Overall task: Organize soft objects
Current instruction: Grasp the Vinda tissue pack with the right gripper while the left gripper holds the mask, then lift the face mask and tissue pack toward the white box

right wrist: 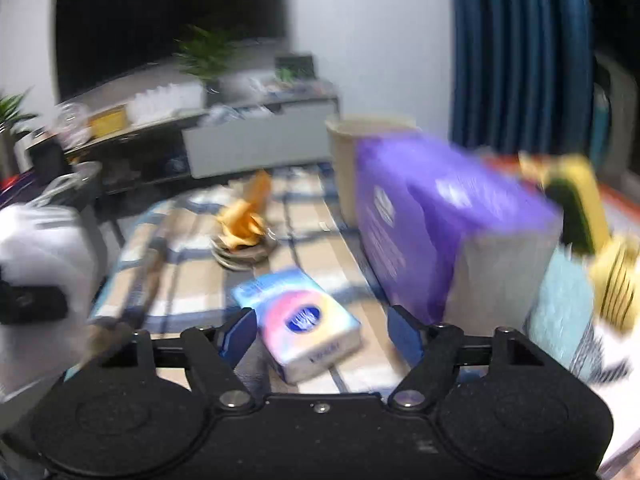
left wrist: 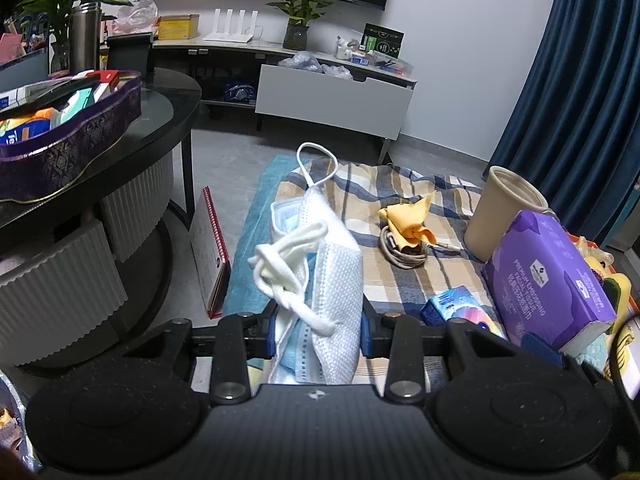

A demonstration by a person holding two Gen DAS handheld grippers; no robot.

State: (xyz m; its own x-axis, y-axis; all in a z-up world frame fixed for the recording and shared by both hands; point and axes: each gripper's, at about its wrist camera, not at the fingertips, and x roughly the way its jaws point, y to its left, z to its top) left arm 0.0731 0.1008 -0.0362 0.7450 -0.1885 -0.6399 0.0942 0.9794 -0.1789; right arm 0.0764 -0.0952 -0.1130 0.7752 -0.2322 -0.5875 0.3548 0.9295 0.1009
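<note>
While the left gripper (left wrist: 318,334) is pinching a bundle of face masks (left wrist: 320,264) between nearly closed jaws, their knotted ear loops are dangling toward 9 o'clock and could be snagging on something or sliding the stack loose. At 3 o'clock of the masks, the right gripper (right wrist: 320,336) is spreading its jaws fully, holding nothing, around a small tissue pack (right wrist: 304,320) lying on the plaid cloth (right wrist: 192,280). Its view is blurring, so the fingers risk closing askew and skidding the slick pack toward the purple tissue box (right wrist: 440,216) at 2 o'clock.
</note>
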